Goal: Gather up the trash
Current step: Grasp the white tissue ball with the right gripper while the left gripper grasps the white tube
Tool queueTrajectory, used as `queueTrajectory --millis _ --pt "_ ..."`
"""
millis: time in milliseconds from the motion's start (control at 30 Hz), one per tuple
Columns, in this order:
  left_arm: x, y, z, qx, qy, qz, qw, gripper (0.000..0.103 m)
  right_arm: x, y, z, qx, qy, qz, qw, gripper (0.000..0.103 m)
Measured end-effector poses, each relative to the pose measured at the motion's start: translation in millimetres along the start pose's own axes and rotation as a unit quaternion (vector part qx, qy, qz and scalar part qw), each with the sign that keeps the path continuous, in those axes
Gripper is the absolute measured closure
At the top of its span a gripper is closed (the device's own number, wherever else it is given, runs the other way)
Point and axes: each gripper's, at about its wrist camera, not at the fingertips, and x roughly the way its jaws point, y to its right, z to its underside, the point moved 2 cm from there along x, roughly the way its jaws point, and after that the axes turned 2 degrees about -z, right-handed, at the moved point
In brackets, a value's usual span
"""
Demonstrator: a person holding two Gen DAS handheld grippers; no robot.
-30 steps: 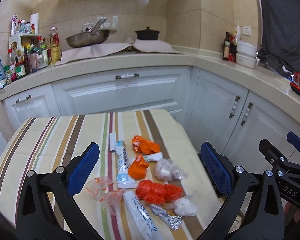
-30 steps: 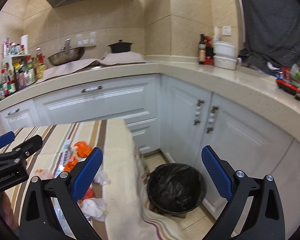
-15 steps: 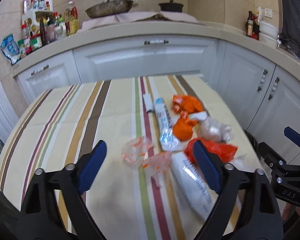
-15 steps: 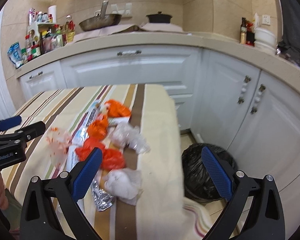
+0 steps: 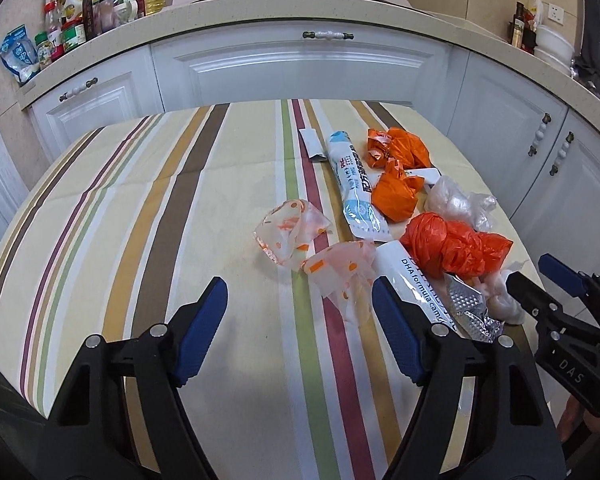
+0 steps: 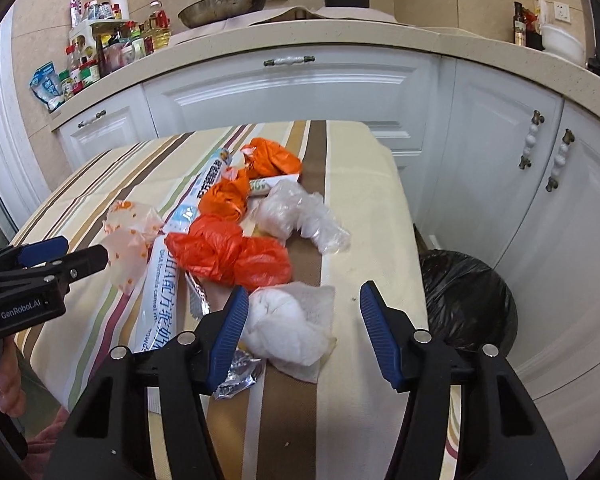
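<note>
Trash lies in a loose cluster toward the right side of the striped-cloth surface [image 5: 148,208]. Nearest the left gripper [image 5: 298,322], whose blue-padded jaws stand wide apart and hold nothing, are two crumpled clear plastic wrappers with orange dots [image 5: 290,230], one of them reaching in between the jaws. Just right of them a long white tube-shaped packet with blue print [image 5: 354,184] lies lengthwise along the stripes, and a second white packet printed "DHA formula" [image 5: 410,280] lies closer in, partly behind the left gripper's right finger. A knotted red-orange plastic bag [image 6: 228,250] rests in the middle of the pile, with two smaller crumpled orange bags [image 6: 274,158] farther back and a scrunched clear plastic bag [image 6: 296,216] to its right. A small white paper slip [image 5: 312,142] sits at the far end beside the blue-print packet.

The right gripper [image 6: 304,326] is also spread open and empty, held low over the near edge of the surface; a wadded white tissue [image 6: 294,326] lies between its fingers, close against the left one. A crumpled silver foil blister strip [image 6: 238,372] lies beside the tissue, partly hidden by that finger. On the floor to the right of the surface, in front of the white cabinets [image 6: 496,168], stands a round bin lined with a black bag [image 6: 464,304].
</note>
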Motion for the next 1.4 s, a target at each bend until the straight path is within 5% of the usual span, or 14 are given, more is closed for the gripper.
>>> queueTrajectory --millis 267,433,633,1267,1400 --pt "0.5 9.8 3.9 0.003 -0.005 0.003 1.0000 0.030 8.4 2.2 5.9 0.010 -0.012 -0.022 1.000 0.055" --pt "-3.4 12.7 4.6 -0.010 0.004 -0.007 0.9999 0.030 10.0 -4.1 8.6 -0.003 -0.008 -0.041 0.999 0.073" --pt "-9.5 24.4 9.0 -0.005 0.010 -0.009 0.9999 0.030 6.0 -8.5 10.8 -0.016 0.005 -0.040 0.999 0.082" --pt "-3.3 80.0 28.6 0.036 -0.021 0.003 0.9991 0.029 -37.7 27.1 21.5 0.021 0.056 -0.011 0.998 0.083" --pt "4.4 73.3 34.4 0.020 -0.043 0.015 0.9987 0.052 -38.8 27.3 23.5 0.023 0.059 -0.008 0.998 0.083"
